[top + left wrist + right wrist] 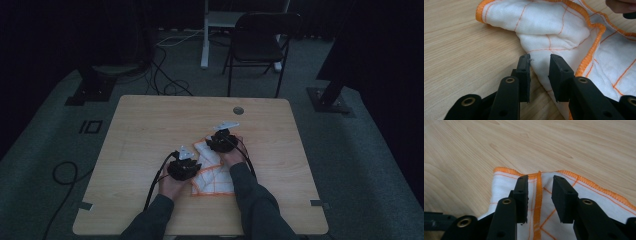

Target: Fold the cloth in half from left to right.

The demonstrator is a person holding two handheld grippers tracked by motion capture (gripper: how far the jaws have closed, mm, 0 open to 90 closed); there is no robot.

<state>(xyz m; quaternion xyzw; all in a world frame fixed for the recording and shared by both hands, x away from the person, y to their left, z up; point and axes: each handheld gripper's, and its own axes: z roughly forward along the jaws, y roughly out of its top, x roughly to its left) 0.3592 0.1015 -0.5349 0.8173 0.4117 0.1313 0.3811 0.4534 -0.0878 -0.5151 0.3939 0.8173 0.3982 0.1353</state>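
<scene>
One white cloth (212, 172) with orange edging lies crumpled on the wooden surface (145, 130), between two hand-held grippers. The left hand-held gripper (539, 62) stands parted astride a raised fold, clamping nothing. The right hand-held gripper (539, 183) is likewise parted over the cloth's orange hem.

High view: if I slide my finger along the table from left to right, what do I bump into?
Bare table → left gripper → white cloth with orange lines → right gripper, over the cloth's far edge → bare table again.
</scene>
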